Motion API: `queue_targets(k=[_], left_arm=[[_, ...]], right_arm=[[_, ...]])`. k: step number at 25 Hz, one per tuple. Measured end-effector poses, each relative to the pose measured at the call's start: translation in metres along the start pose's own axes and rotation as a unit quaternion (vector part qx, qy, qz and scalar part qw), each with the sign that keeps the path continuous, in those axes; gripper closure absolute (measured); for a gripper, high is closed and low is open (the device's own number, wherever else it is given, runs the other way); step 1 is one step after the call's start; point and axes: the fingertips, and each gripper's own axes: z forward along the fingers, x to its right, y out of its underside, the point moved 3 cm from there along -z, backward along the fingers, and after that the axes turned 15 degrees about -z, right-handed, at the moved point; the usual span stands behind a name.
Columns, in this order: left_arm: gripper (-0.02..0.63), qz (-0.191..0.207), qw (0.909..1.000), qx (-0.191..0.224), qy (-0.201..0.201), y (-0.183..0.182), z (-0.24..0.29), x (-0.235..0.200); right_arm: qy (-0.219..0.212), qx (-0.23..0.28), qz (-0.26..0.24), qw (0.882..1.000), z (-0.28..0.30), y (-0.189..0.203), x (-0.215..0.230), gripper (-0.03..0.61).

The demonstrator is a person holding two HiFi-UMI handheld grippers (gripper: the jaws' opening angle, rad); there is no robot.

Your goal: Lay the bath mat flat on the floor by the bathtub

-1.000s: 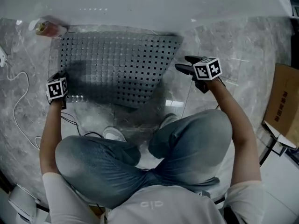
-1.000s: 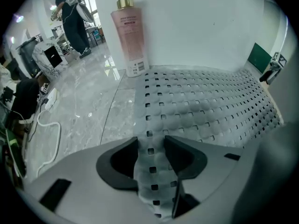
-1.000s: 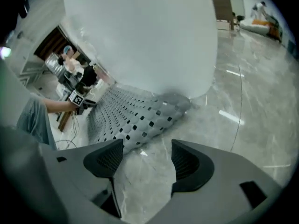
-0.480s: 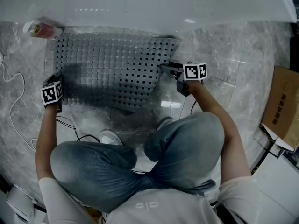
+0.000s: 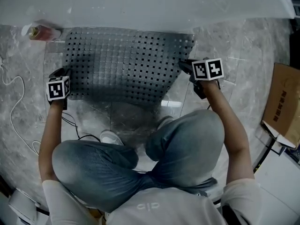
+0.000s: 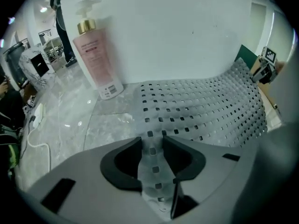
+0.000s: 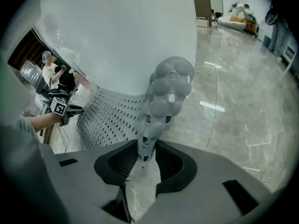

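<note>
Right gripper (image 7: 147, 150) and left gripper (image 6: 152, 146) are just closing tight on the bath mat (image 5: 122, 64)'s edges (now spread wider), flattening it.

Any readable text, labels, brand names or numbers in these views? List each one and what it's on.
No text can be read in any view.
Pink pump bottle with gold collar: front label print and white base sticker, too small to read.
Brown cardboard box: dark printed row, too blurred to read.
White shirt: pale logo, not legible as letters.
</note>
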Motion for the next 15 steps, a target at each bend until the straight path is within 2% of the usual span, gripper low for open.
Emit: queue_targets(k=[2, 4, 5, 7, 8, 9, 12, 13, 15], left_arm=[[0.462, -0.003, 1.0000, -0.001, 0.000, 0.003, 0.000, 0.006], [0.462, -0.006, 0.9999, 0.005, -0.013, 0.004, -0.003, 0.001], [0.462, -0.009, 0.9996, 0.009, -0.024, 0.003, -0.005, -0.006], [0.463, -0.025, 0.9978, 0.024, -0.056, 0.003, -0.009, -0.033], [0.568, -0.038, 0.9955, 0.035, -0.080, 0.003, -0.013, -0.051], [0.601, -0.053, 0.9916, 0.046, -0.108, 0.003, -0.019, -0.071], [0.601, -0.106, 0.9772, 0.058, -0.174, 0.005, -0.044, -0.124], [0.601, -0.122, 0.9748, 0.055, -0.179, 0.010, -0.047, -0.134], [0.600, -0.140, 0.9757, 0.046, -0.162, 0.021, -0.045, -0.137]], right_arm=[[-0.004, 0.010, -0.002, 1.000, -0.012, -0.004, -0.003, 0.407], [-0.020, 0.037, -0.003, 0.999, -0.017, -0.008, -0.004, 0.298], [-0.025, 0.051, 0.000, 0.998, -0.018, -0.009, -0.004, 0.271], [-0.025, 0.069, 0.008, 0.997, -0.014, -0.011, -0.003, 0.248], [-0.023, 0.071, 0.013, 0.997, -0.010, -0.010, -0.004, 0.245], [-0.023, 0.068, 0.016, 0.997, -0.006, -0.007, -0.003, 0.244], [-0.027, 0.054, 0.028, 0.998, 0.008, 0.005, 0.002, 0.244], [-0.032, 0.051, 0.038, 0.997, 0.015, 0.009, 0.004, 0.245], [-0.051, 0.051, 0.067, 0.995, 0.029, 0.015, 0.005, 0.244]])
